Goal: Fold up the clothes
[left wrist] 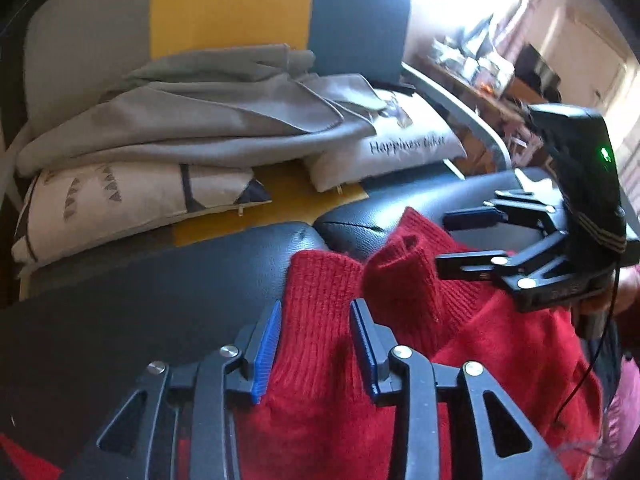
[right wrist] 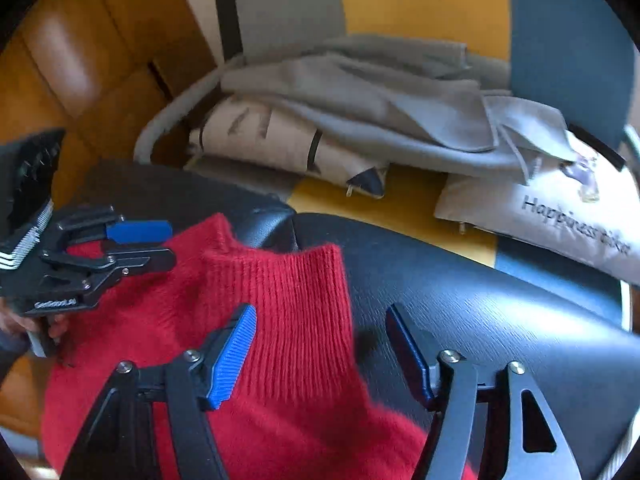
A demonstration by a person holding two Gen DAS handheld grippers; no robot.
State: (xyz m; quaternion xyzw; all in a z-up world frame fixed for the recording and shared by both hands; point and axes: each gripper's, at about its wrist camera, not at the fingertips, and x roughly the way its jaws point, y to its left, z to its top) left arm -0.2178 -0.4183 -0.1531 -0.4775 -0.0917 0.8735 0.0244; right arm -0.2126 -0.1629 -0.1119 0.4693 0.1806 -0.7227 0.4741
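Observation:
A red knitted sweater (left wrist: 400, 320) lies on a black leather seat (left wrist: 160, 280); its two ribbed cuffs lie side by side, pointing away from me. My left gripper (left wrist: 316, 344) is open, its blue pads either side of the left cuff (left wrist: 320, 292), not closed on it. My right gripper (right wrist: 320, 356) is open over the other cuff (right wrist: 304, 300); its left pad is above the knit, its right pad above the seat (right wrist: 480, 292). Each gripper shows in the other's view, the right gripper (left wrist: 468, 240) and the left gripper (right wrist: 140, 244), both open above the sweater.
Behind the seat, a folded grey garment (left wrist: 200, 120) lies on two printed cushions (left wrist: 400, 148) on a yellow, grey and blue chair (left wrist: 224, 4). A brown leather sofa (right wrist: 80, 60) is at the left. A cluttered table (left wrist: 480, 68) stands at the far right.

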